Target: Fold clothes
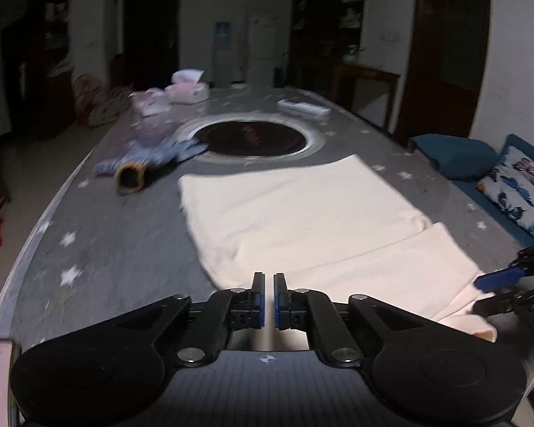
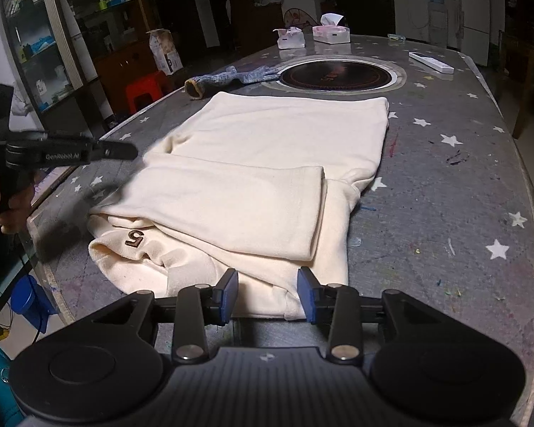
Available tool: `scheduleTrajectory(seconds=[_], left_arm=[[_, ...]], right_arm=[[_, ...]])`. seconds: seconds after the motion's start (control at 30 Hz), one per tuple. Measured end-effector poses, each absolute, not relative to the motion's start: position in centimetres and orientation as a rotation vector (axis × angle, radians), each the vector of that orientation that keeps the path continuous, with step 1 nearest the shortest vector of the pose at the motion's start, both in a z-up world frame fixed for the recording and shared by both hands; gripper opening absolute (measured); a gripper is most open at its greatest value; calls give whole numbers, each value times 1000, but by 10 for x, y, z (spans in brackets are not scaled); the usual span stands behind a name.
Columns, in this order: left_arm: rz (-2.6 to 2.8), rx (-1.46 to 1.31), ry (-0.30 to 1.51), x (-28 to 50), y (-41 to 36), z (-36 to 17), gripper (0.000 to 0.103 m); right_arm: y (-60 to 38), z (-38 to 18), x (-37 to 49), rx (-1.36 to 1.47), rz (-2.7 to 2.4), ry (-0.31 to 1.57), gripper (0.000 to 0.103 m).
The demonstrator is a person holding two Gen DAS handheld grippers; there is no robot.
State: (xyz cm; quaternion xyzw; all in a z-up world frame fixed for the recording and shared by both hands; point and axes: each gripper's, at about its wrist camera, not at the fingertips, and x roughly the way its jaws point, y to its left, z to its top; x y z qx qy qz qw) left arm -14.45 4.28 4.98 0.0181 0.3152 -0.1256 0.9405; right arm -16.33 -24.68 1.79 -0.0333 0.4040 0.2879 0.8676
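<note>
Grey starred bench (image 2: 445,185): cream shirt (image 2: 267,163) near; sock (image 2: 228,76), hotplate (image 2: 338,74) beyond. Left fingers (image 1: 269,300) nearly shut, empty; right fingers (image 2: 267,293) parted, gripping nothing.

Left wrist view: sitting low and close behind the left gripper (image 1: 269,299), looking forward and down along the grey star-printed table (image 1: 124,235) toward the round inset cooktop (image 1: 252,138) and the far doorways. Right wrist view: riding just behind the right gripper (image 2: 267,293), also tilting downward, facing the same table lengthwise from the near edge. Sharing the cream sweatshirt (image 1: 302,213), cooktop, blue patterned sock (image 1: 149,160), tissue boxes (image 1: 188,90), and each other's gripper at the frame edge.
</note>
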Motion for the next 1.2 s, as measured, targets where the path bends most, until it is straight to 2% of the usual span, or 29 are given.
scheduleTrajectory(seconds=[0.1, 0.23, 0.4, 0.53, 0.7, 0.83, 0.97, 1.1, 1.2], left_arm=[[-292, 75, 638, -138, 35, 45, 10], [-251, 121, 696, -128, 38, 25, 3], [-146, 129, 727, -128, 61, 20, 3], [-193, 11, 728, -139, 76, 33, 3], [-413, 89, 645, -162, 36, 55, 5], [-493, 166, 662, -167, 11, 45, 6], [-491, 206, 715, -169, 16, 27, 6], [-504, 226, 712, -174, 17, 32, 7], [-527, 254, 705, -179, 13, 36, 9]], right_arm=[[-248, 18, -163, -69, 603, 846, 37], [-248, 18, -162, -70, 603, 847, 37], [-249, 17, -161, -69, 608, 852, 37], [-249, 20, -161, -73, 605, 849, 36], [-246, 39, -157, -57, 605, 775, 35], [-236, 41, -151, -87, 606, 741, 35], [-238, 37, -150, -125, 546, 744, 31], [-245, 54, -154, -142, 524, 673, 32], [-236, 50, -147, -139, 570, 700, 32]])
